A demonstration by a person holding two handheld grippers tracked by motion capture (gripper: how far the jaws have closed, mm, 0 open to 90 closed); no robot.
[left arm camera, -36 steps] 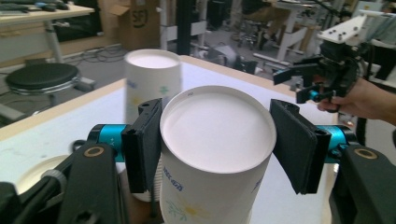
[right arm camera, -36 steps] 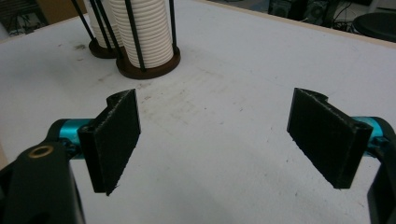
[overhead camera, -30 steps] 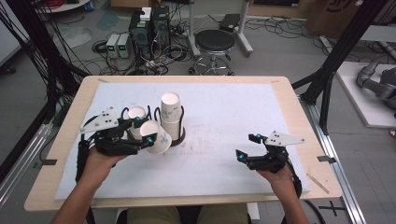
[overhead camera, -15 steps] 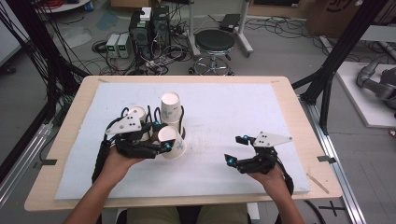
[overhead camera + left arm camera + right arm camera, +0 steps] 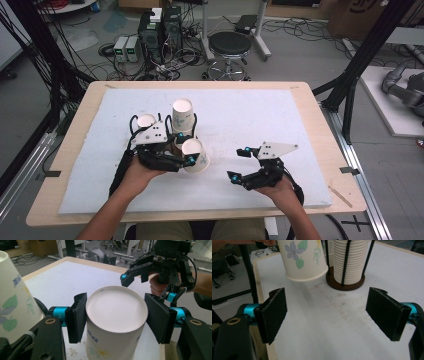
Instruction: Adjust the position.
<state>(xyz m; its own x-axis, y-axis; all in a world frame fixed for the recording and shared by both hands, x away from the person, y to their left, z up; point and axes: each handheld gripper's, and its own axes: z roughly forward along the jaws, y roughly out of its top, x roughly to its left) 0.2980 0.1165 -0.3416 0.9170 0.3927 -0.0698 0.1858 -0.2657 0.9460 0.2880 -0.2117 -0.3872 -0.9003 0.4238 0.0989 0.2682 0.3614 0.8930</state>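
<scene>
My left gripper (image 5: 186, 148) is shut on a flowered paper cup (image 5: 196, 156) and holds it tilted just above the white mat. In the left gripper view the cup (image 5: 115, 312) sits between the two black pads (image 5: 77, 317) with its base towards the camera. Just behind it stands a stack of paper cups (image 5: 183, 116) in a black wire holder with a brown base (image 5: 344, 283). My right gripper (image 5: 239, 164) is to the right of the cup, open, with nothing between its pads (image 5: 273, 315). In the right gripper view the held cup (image 5: 303, 257) hangs ahead at the upper left.
Another paper cup (image 5: 146, 121) stands left of the holder, also seen at the left edge of the left gripper view (image 5: 12, 302). The white mat (image 5: 260, 115) covers a wooden table (image 5: 320, 120). A stool (image 5: 229, 45) and cables lie beyond the far edge.
My left gripper has carried the cup to the right, away from the holder's left side. My right gripper has moved left towards the cup, jaws still wide.
</scene>
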